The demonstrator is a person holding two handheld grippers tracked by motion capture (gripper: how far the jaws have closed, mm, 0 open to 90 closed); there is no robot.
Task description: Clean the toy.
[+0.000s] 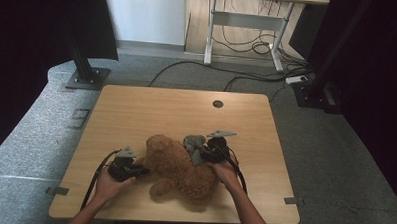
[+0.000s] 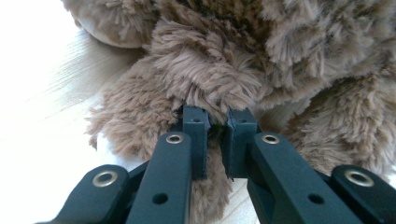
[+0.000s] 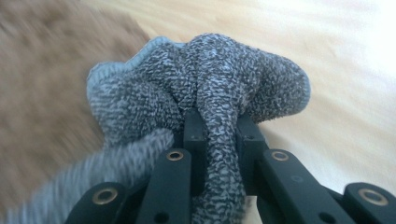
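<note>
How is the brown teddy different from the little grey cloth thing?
The brown teddy is much bigger than the grey cloth. The teddy has long, shaggy brown fur, while the cloth is a short, speckled grey knit with a pale blue edge. The teddy lies on the table, pinched by the left gripper; the cloth is bunched up in the right gripper. Both are soft, and each is clamped between black jaws.

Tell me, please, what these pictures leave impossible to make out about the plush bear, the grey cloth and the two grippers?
- Teddy bear, high view: face too small to read; right gripper view: motion-blurred.
- Left gripper, left gripper view: pads sunk in fur; which limb is pinched is unclear.
- Grey cloth, right gripper view: lower part cut off by the edge, so its kind is unclear; the right gripper clamps it.
</note>
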